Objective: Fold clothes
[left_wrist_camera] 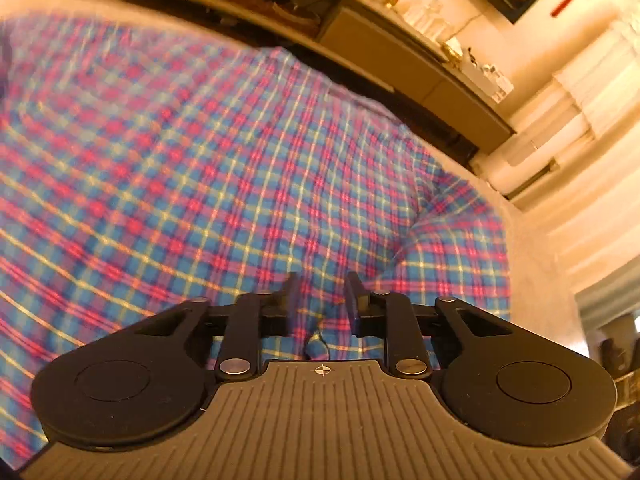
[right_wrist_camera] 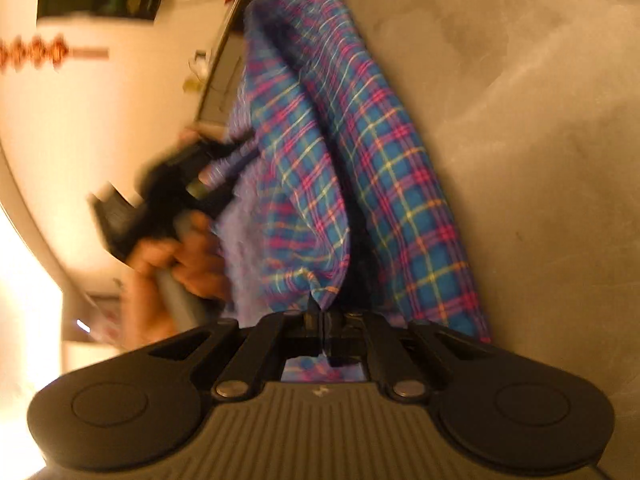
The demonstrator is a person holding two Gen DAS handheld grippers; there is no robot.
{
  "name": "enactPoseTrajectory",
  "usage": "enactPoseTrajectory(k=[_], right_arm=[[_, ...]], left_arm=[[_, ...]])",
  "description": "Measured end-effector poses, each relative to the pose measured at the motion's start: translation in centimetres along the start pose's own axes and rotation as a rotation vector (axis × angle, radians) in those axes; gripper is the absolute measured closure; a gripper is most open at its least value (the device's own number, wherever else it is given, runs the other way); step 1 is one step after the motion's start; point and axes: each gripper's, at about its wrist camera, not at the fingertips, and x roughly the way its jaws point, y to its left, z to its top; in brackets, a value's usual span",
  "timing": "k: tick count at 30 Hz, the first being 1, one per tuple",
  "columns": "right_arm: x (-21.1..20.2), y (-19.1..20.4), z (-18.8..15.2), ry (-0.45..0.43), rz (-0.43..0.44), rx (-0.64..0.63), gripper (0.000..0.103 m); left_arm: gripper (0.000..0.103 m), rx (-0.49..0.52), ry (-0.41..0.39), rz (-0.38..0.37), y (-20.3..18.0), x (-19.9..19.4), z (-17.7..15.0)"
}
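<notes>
pinching plaid garment (right_wrist_camera: 360, 168) hem in right claw (right_wrist_camera: 322, 320), clamped; left claw (left_wrist_camera: 320, 292) partly apart around fabric at 12 o'clock, spreading for fold.
</notes>
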Motion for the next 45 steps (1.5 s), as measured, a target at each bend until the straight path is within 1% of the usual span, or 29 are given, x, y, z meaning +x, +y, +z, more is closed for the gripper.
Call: enactPoseTrajectory(k=[3,6,7,9,12,13,14,18,19,21,22,23,24,26,27,28,29,31,32,33,34,36,37,38,39,40,41,43,45], right_arm=[[-0.5,1.4,-0.4,-0.034,-0.038,-0.075,0.102],[-1.0,2.4,-0.9,-0.066,-0.066,-0.129,0.102],[-1.1,2.5,-1.2,-0.077,-0.08,-0.137,0.102],[-1.3,2.6,-2.2,-0.086,-0.104,-0.157,0.102],[-0.9,2.3,-3.1,-0.091,-0.163,-0.169,0.102],[-0.6,2.1,-3.1,-0.082,-0.176,-0.167,0.102],[-0.4,2.0,-3.2,-0.075,-0.187,-0.165,0.102],[-0.7,2.4,-3.6,-0.077,-0.215,-0.188,0.101],[-1.0,2.4,-3.9,-0.082,-0.228,-0.201,0.099],[-1.7,3.3,-4.0,-0.138,-0.266,-0.267,0.079],[-2.6,4.4,-4.3,-0.195,-0.287,-0.331,0.072],[-3.4,5.7,-4.8,-0.261,-0.308,-0.41,0.062],[-4.2,6.9,-5.2,-0.325,-0.328,-0.488,0.061],[-4.5,8.5,-6.1,-0.399,-0.357,-0.638,0.062],[-4.2,8.8,-6.3,-0.387,-0.36,-0.677,0.07],[-3.5,8.5,-6.1,-0.339,-0.362,-0.673,0.075],[-2.7,8.2,-5.9,-0.291,-0.363,-0.669,0.085],[-1.2,7.1,-5.4,-0.197,-0.371,-0.625,0.087],[-0.6,6.5,-5.2,-0.165,-0.379,-0.596,0.087],[0.0,5.9,-4.9,-0.137,-0.386,-0.569,0.088],[0.1,5.6,-4.9,-0.132,-0.391,-0.559,0.088],[-0.6,5.7,-4.4,-0.141,-0.37,-0.538,0.088],[-2.0,5.9,-4.4,-0.156,-0.342,-0.531,0.088],[-2.9,6.6,-3.7,-0.172,-0.318,-0.539,0.087],[-3.9,7.3,-3.0,-0.189,-0.297,-0.55,0.082],[-4.8,8.4,-2.3,-0.213,-0.296,-0.575,0.078],[-5.5,9.3,-1.1,-0.233,-0.306,-0.603,0.07],[-6.0,10.9,1.4,-0.266,-0.332,-0.646,0.068],[-5.1,11.4,3.5,-0.267,-0.364,-0.653,0.068]], left_arm=[[0.082,0.102,-0.02,-0.049,-2.5,-1.4,-0.1],[0.074,0.234,0.026,-0.09,-6.2,0.3,-0.4],[0.074,0.272,0.044,-0.092,-7.3,1.0,-0.6],[0.074,0.314,0.079,-0.055,-8.6,3.2,-0.9],[0.075,0.323,0.121,0.021,-8.7,6.6,-0.7],[0.079,0.324,0.119,0.037,-8.6,7.4,-0.6],[0.08,0.324,0.102,0.039,-8.5,7.7,-0.3],[0.08,0.294,0.101,0.054,-8.0,8.2,0.7],[0.08,0.29,0.092,0.06,-8.0,7.9,0.8],[0.076,0.291,0.073,0.023,-8.1,6.5,0.9],[0.075,0.293,0.064,-0.002,-8.2,5.7,0.8],[0.075,0.296,0.059,-0.023,-8.2,4.9,0.7],[0.075,0.301,0.061,-0.04,-8.2,4.4,0.4],[0.074,0.313,0.078,-0.072,-8.1,3.6,-0.7],[0.073,0.32,0.089,-0.087,-8.0,3.1,-1.3],[0.071,0.329,0.099,-0.098,-7.8,2.6,-2.1],[0.069,0.339,0.104,-0.092,-7.3,2.1,-3.1],[0.066,0.353,0.107,-0.044,-6.1,1.6,-4.7],[0.067,0.36,0.109,-0.028,-5.6,1.6,-5.2],[0.067,0.367,0.102,-0.031,-5.3,1.5,-5.6],[0.066,0.366,0.096,-0.037,-5.1,1.3,-5.7],[0.059,0.344,0.08,-0.057,-4.8,0.4,-5.0],[0.053,0.345,0.055,-0.064,-4.7,0.0,-4.4],[0.051,0.353,0.032,-0.063,-4.6,-0.3,-3.8],[0.05,0.361,0.018,-0.055,-4.5,-0.4,-3.3],[0.048,0.362,0.013,-0.052,-4.5,-0.2,-2.7],[0.048,0.352,0.022,-0.056,-4.5,0.4,-2.1],[0.05,0.333,0.041,-0.064,-4.4,1.6,-0.8],[0.049,0.322,0.059,-0.079,-4.7,3.0,0.5]])
